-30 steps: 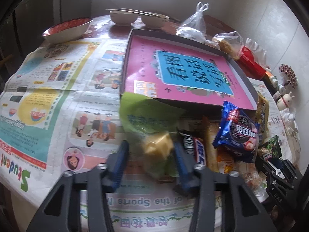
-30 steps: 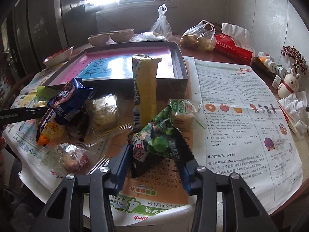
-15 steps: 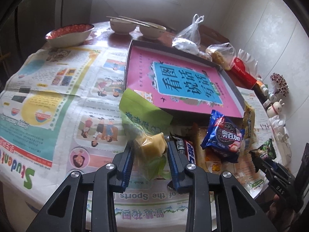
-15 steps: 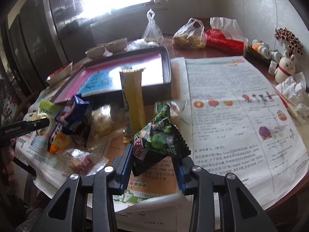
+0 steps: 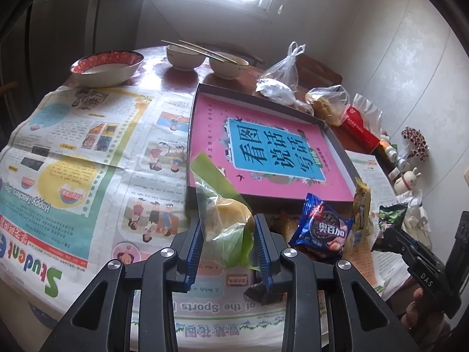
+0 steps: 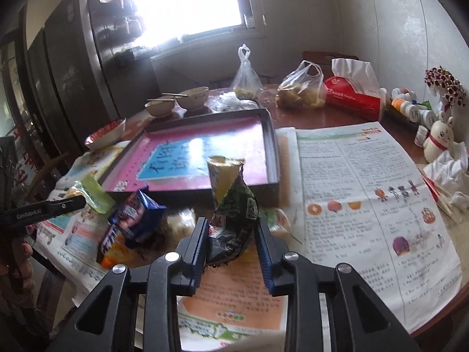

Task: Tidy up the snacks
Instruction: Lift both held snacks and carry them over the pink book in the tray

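Both grippers are loaded: the left gripper (image 5: 228, 242) clenches the green-wrapped cake (image 5: 225, 220), the right gripper (image 6: 231, 242) has just squeezed onto the dark pea packet (image 6: 234, 217), and the black tray (image 6: 271, 146) lies straight ahead, nearer the left.

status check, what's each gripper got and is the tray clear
Left gripper shut on green-wrapped yellow cake. Right gripper, jaws just closing, shut on dark green snack packet. Tray holds only pink book. Nothing blocking.

left tongs (image 5: 228, 245) clamped, right tongs (image 6: 231, 248) closing
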{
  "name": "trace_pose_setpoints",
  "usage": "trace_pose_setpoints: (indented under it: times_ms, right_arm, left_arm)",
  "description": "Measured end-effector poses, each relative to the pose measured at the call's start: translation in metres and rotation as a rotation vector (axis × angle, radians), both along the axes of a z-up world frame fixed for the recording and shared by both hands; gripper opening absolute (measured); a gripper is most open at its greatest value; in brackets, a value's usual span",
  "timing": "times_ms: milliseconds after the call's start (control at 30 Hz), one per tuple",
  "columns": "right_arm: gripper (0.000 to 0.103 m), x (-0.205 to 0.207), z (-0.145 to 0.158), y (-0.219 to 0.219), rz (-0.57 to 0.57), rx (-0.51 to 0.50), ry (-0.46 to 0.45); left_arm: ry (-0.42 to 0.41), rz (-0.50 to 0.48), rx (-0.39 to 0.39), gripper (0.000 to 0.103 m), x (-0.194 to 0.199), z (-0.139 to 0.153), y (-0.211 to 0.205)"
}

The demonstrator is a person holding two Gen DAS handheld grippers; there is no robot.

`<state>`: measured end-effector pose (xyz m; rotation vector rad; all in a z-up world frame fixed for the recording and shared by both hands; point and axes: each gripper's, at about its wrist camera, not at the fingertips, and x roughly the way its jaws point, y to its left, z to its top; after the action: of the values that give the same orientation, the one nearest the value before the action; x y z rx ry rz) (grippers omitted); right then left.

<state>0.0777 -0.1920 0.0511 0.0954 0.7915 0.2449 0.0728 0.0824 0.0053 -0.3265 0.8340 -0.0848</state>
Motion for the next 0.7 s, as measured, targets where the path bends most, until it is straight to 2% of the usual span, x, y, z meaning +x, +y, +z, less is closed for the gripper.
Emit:
trace_pose_setpoints:
  times_ms: [167, 700]
  right_arm:
    - [0.029, 0.008, -0.005, 0.000, 0.012, 0.026, 0.021]
    - [0.029, 0.021, 0.028, -0.004, 0.007, 0.058, -0.064]
  left_arm:
    - [-0.007, -0.004, -0.015, 0.035, 0.001, 0.002, 0.000]
    - [-0.092, -0.014, -0.037, 0.035, 0.000, 0.033, -0.003]
